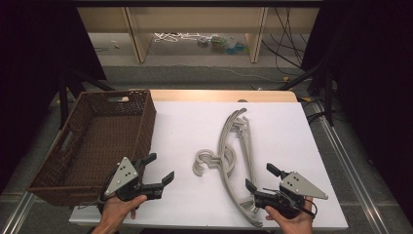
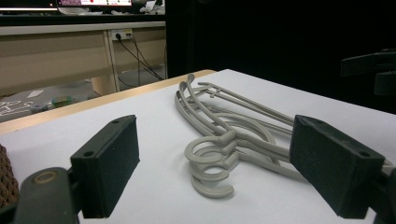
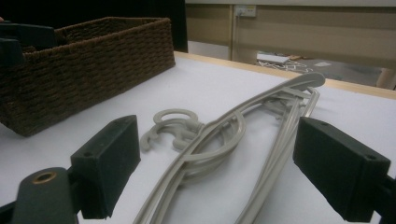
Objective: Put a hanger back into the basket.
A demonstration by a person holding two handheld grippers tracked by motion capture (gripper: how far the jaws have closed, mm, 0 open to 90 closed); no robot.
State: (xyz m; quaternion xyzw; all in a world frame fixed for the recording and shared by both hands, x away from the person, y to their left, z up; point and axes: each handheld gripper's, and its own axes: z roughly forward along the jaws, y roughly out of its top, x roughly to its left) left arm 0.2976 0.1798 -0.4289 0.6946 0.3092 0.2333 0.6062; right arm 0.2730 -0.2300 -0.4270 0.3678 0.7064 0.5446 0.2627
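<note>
Right of centre in the high view, your stack of pale grey plastic clothes hangers [image 1: 233, 161] lies flat on the white table top [image 1: 185, 122], long axis running from lower right to upper centre, hooks curling left. Thin, curved, nested arms. Your left gripper [image 1: 153, 170] and right gripper [image 1: 259, 178] both gape wide, holding nothing. Bare table separates the hooks from the brown woven wicker basket [image 1: 92, 141] at left.

Grey floor [image 1: 204, 73], wooden shelving [image 1: 195, 29] behind, black curtains [image 1: 39, 44] beside.
</note>
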